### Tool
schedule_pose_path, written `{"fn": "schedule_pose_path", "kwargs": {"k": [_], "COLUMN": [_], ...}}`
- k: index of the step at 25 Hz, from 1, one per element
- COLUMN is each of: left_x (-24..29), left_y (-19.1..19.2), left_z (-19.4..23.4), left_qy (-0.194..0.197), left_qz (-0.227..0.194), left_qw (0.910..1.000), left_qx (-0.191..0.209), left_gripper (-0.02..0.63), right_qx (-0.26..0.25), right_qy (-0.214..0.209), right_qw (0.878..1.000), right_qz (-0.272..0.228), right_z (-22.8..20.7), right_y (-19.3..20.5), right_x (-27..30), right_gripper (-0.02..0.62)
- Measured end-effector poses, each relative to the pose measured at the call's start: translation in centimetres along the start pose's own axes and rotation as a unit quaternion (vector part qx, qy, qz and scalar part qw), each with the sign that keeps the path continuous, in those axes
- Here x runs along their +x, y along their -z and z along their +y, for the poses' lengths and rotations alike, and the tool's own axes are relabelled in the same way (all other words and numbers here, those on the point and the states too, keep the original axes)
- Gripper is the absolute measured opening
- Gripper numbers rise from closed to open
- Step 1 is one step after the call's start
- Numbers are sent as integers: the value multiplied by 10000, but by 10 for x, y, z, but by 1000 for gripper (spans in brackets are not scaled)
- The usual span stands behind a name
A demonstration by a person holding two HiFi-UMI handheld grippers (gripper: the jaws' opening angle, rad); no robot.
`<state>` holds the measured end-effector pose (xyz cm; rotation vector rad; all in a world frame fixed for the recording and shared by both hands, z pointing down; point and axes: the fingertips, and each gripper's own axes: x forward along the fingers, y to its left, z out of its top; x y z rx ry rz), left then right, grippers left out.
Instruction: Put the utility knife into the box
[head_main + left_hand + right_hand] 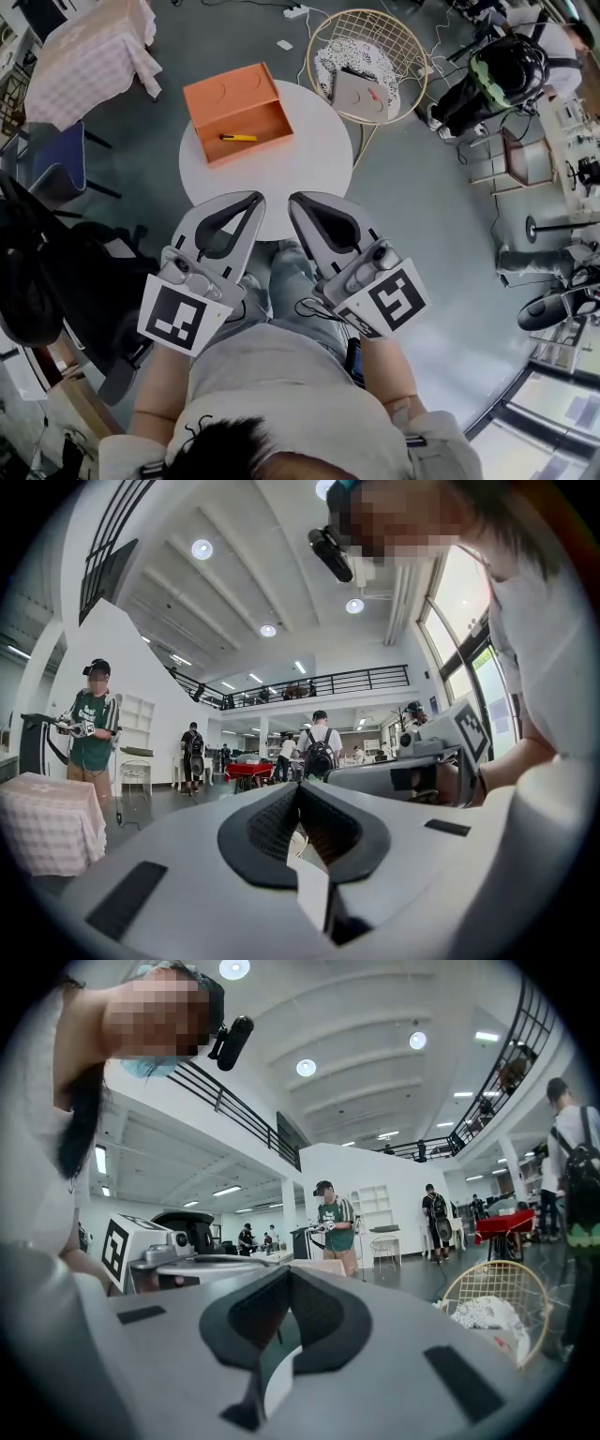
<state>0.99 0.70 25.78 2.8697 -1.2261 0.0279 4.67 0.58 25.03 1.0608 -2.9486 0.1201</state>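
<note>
Head view | 1 utility knife [238,138] inside 1 box [230,94] | left gripper [255,198], right gripper [296,199]: both closed, empty

- A round white table [300,159] stands on the grey floor [412,216].
- An open orange box [234,111] sits at the table's far left edge.

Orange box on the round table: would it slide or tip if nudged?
The orange box looks low and wide, so it probably slides rather than tips. The white table looks smooth, likely little grip. Its lid lies open, so it may flex.
</note>
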Motion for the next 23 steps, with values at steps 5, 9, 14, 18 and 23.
{"fn": "schedule_pose_path", "kwargs": {"k": [5,9,14,18,23], "left_x": [-1,-2,-8,-6,-2], "left_y": [-4,-7,-9,-11,-16], "left_z": [-2,-5,-10,-4,-1], "left_qy": [23,37,24,-2,3], "left_qz": [-38,-73,-87,-92,-144], "left_qw": [10000,10000,10000,10000,9999], "left_qx": [-16,12,19,-27,-46], "left_gripper": [9,9,10,10,11], "right_qx": [-53,-89,-159,-172,-196], "right_qy": [3,-6,-43,-63,-67], "right_qw": [10000,9999,9998,9998,9997], "right_qz": [-24,-51,-95,-103,-104], "right_z": [3,4,12,10,7], "right_y": [-5,-9,-14,-18,-23], "right_x": [-1,-4,-6,-1,0], "right_gripper": [6,6,6,6,6]}}
